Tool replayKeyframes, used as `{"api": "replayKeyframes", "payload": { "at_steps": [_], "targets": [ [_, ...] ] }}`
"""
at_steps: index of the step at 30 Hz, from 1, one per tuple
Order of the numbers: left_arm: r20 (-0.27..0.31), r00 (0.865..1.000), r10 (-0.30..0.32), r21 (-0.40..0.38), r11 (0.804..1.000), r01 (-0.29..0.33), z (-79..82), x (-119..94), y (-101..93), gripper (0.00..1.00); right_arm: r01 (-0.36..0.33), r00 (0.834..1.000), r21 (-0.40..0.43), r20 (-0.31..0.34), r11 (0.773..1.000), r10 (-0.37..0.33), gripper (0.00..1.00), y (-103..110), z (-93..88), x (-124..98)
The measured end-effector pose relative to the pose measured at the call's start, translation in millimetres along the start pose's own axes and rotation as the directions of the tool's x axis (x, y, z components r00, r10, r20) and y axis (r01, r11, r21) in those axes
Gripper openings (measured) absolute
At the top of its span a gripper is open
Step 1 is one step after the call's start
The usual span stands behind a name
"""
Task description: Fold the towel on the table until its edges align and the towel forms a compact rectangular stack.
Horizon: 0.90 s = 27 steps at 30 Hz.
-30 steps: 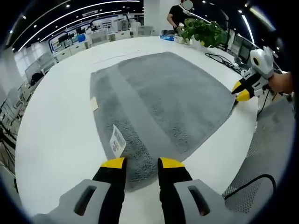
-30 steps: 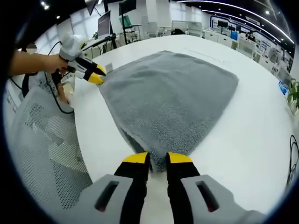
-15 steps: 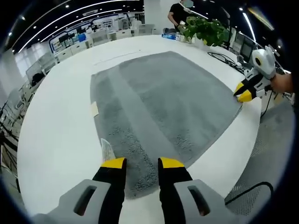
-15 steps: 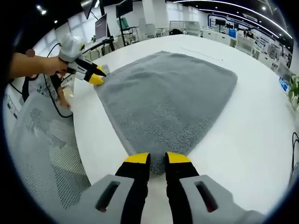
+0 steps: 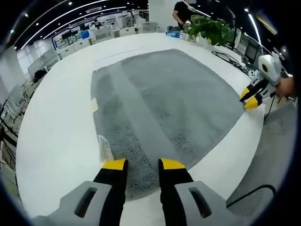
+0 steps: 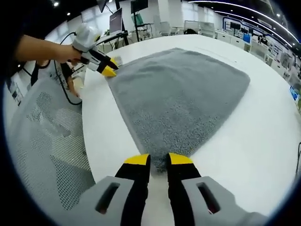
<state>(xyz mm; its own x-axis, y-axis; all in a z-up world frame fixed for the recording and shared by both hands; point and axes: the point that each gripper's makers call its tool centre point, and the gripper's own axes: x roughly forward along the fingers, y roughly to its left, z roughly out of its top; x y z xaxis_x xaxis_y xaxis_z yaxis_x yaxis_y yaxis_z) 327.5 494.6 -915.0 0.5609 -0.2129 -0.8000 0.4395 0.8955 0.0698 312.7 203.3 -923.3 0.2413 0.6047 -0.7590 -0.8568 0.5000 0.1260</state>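
the left tool (image 5: 142, 164) at 6 o'clock pinches the near corner of the grey towel (image 5: 164, 101), spread flat on the white desk (image 5: 56, 127). the right tool (image 6: 158, 159) nips the other near corner, jaws narrow. a potted plant (image 5: 209, 29) stands at 1 o'clock.

Green potted plant (image 5: 207, 29) sitting at counter's (image 5: 56, 117) far edge, w/ a blue item (image 5: 172, 34) lying just beside it. Black cables (image 5: 225, 59) trailing along counter's right edge nr the plant. Person in dark top (image 5: 181, 10) standing beyond far edge. Mesh chair (image 6: 42, 136) sitting off counter's near edge. Monitors (image 6: 127, 12) & office desks (image 5: 75, 40) showing in bkgd, ceiling light strips glowing overhead.
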Motion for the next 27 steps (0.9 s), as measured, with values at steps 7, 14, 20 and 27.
{"api": "replayKeyframes", "payload": {
  "at_steps": [7, 14, 20, 27],
  "targets": [
    [-0.033, 0.999, 0.008, -0.011, 1.0, -0.009, -3.7, -7.7, -6.3, 0.31, -0.042, 0.999, -0.048, -0.004, 0.998, 0.041, 0.14, 14.4, 1.8, -6.8],
    [0.041, 0.998, 0.039, -0.002, 0.999, -0.039, 29.4, -11.7, -10.2, 0.36, -0.028, 0.991, 0.022, 0.134, 0.999, 0.025, 0.25, -5.7, 27.3, -17.6],
    [0.113, 0.993, 0.042, -0.018, 0.999, -0.04, 67.5, -14.5, -28.4, 0.37, -0.017, 0.983, 0.03, 0.186, 0.999, 0.011, 0.26, -30.9, 44.2, -24.7],
    [0.191, 0.981, 0.02, -0.045, 0.999, -0.011, 111.5, -18.2, -60.3, 0.37, 0.012, 0.967, 0.082, 0.253, 0.997, -0.033, 0.3, -57.7, 67.5, -41.8]
  ]
}}
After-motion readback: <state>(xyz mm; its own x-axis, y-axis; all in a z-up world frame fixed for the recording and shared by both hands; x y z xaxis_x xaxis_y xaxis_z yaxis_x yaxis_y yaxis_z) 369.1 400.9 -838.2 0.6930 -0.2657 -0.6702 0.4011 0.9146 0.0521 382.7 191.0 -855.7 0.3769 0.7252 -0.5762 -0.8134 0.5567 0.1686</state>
